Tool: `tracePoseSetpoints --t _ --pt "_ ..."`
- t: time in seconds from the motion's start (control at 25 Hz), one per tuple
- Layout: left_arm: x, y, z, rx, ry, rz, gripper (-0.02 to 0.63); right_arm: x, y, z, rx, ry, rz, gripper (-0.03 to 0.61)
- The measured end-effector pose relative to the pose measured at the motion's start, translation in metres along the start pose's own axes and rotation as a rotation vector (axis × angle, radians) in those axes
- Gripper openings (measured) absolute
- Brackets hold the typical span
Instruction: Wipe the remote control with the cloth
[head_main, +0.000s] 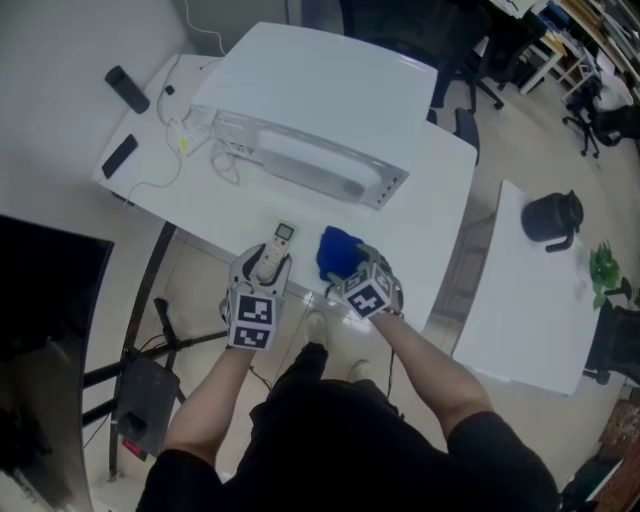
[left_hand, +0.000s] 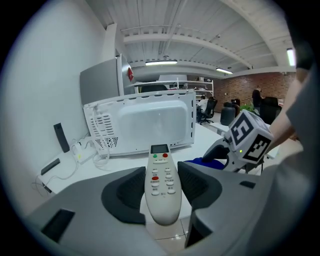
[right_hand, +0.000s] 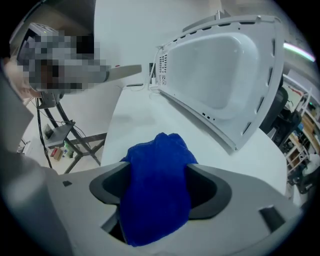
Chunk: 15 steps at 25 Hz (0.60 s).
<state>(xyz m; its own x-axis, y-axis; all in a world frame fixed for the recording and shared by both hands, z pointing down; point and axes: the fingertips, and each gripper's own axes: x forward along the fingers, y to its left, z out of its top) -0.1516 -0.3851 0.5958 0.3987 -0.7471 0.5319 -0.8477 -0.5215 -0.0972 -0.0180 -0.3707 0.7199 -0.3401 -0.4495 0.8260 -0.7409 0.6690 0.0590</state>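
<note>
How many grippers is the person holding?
2. The left gripper is shut on the white remote control. The right gripper, beside it, stands open with the blue cloth between its jaws. No other gripper shows.

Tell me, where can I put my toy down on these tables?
The side table is bare in front of the jug. On the main table, the strip between the cloth and the right edge is free. Its left end is crowded: cables and black remotes.
</note>
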Motion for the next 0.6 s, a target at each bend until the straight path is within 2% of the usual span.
tracePoseSetpoints --t 0.2,0.36,0.56,0.6 --pt "-0.013 -0.016 0.003 0.048 -0.016 -0.003 0.207 0.0 0.002 0.005 0.031 -0.023 0.008 0.336" --pt "-0.024 -0.026 0.006 0.071 -0.031 0.005 0.207 -0.003 -0.004 0.001 0.024 0.001 -0.034 0.173" --pt "-0.048 -0.043 0.008 0.09 -0.036 0.035 0.207 -0.023 -0.002 -0.003 0.03 -0.018 -0.035 0.066" --pt "-0.054 -0.047 0.01 0.099 -0.041 0.042 0.207 -0.032 0.001 -0.004 0.035 -0.04 -0.029 0.064"
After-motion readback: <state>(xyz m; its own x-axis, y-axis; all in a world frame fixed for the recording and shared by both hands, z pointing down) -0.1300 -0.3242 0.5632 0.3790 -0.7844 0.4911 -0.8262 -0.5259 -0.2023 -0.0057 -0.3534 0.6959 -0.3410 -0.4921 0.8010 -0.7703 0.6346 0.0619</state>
